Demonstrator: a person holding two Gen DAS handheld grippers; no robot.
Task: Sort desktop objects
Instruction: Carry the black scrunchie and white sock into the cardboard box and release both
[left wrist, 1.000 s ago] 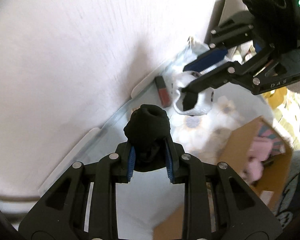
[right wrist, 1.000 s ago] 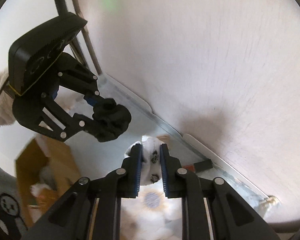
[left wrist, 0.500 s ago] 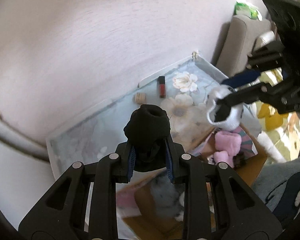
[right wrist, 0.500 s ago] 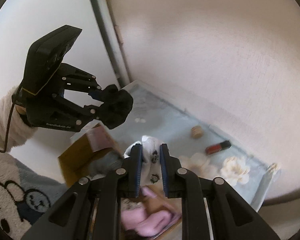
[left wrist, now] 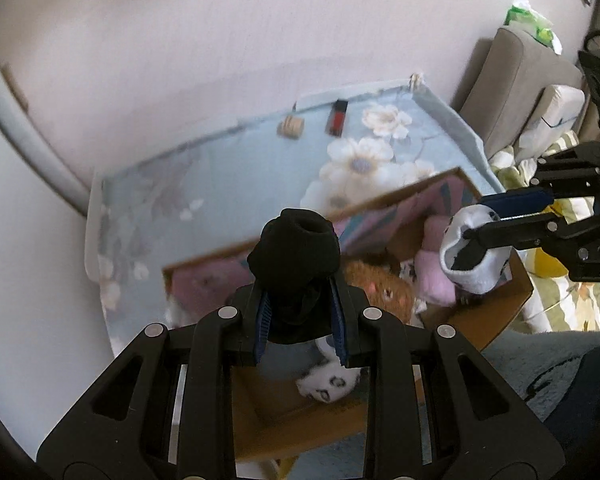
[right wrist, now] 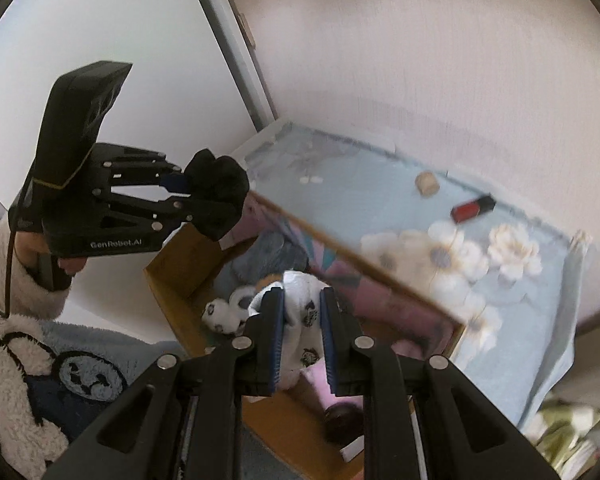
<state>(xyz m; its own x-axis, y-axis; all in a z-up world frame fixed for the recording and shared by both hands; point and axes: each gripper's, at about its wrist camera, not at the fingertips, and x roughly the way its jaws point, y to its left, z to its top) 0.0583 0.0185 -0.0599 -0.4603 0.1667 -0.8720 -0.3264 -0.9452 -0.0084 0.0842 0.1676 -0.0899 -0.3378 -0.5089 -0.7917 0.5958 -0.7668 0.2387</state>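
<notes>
From my remote station, the cardboard box [left wrist: 496, 312] was motion-blurred, its contents largely hidden behind the left gripper [left wrist: 302, 322] and its rolled black sock [left wrist: 294, 248]. The right gripper [left wrist: 474, 222] was cut off by the frame's right edge. A small tan object [right wrist: 427, 182] on the flowered tablecloth [right wrist: 512, 328] stayed too blurred to identify.

"GenRobot.AI" in pale letters on the left tongs [right wrist: 180, 196] body; "DA" partly visible on the right tongs [left wrist: 500, 220]
</notes>
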